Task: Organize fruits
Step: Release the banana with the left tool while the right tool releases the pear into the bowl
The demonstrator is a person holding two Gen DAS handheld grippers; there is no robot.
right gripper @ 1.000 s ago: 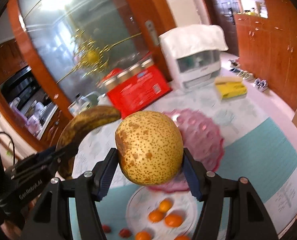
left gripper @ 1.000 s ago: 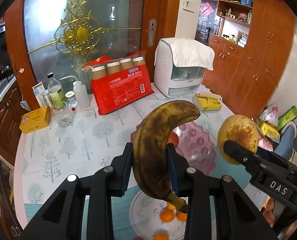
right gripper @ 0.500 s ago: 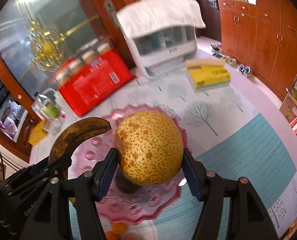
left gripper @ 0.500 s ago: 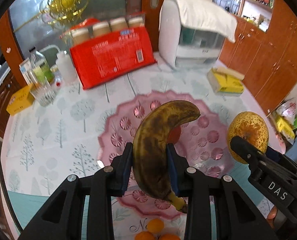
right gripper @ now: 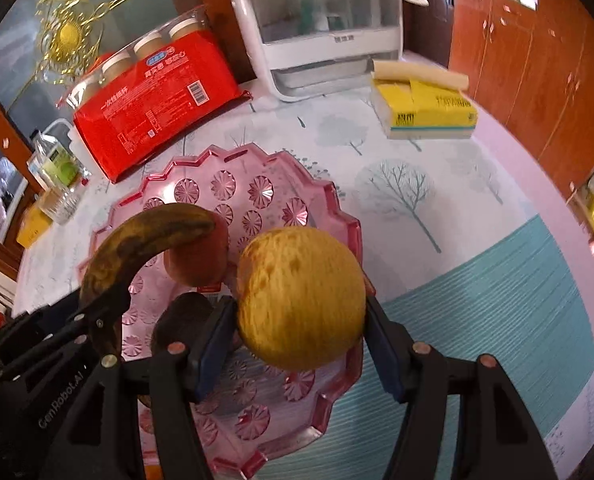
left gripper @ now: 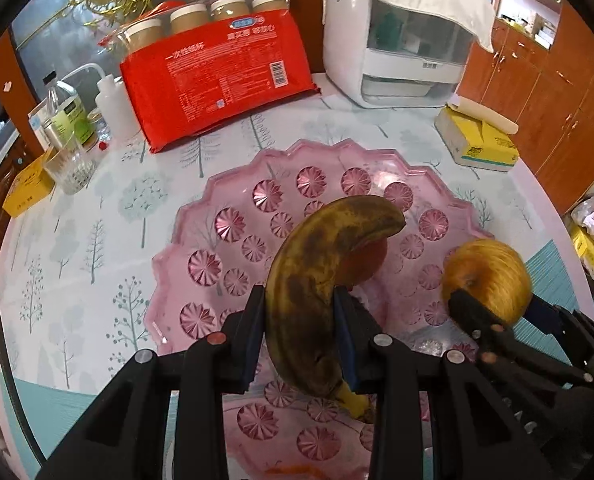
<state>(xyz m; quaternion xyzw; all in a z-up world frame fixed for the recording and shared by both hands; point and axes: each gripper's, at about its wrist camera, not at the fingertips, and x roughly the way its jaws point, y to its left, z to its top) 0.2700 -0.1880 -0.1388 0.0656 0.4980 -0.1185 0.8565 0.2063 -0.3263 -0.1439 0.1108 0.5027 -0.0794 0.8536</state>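
My left gripper (left gripper: 299,334) is shut on a brown-spotted banana (left gripper: 317,280), held upright over the pink plastic fruit tray (left gripper: 225,200). My right gripper (right gripper: 299,340) is shut on a round speckled yellow pear (right gripper: 301,296) above the tray's (right gripper: 337,208) right side. A reddish fruit (right gripper: 197,256) lies in the tray behind the banana (right gripper: 145,244), partly hidden. In the left wrist view the pear (left gripper: 493,276) and the right gripper (left gripper: 485,312) show at the right. A dark round fruit (right gripper: 181,320) lies in the tray by the right gripper's left finger.
A red pack of jars (left gripper: 217,72), a white appliance (left gripper: 397,48) under a cloth, a yellow tissue box (left gripper: 477,140), bottles (left gripper: 67,116) and a glass (left gripper: 71,164) ring the table's far side. Small orange fruits (left gripper: 293,470) peek out at the near edge.
Both grippers have come down and forward with their fruit, from high above the table to just over the pink tray. The tray now fills the view; the plate of small oranges has slipped below.
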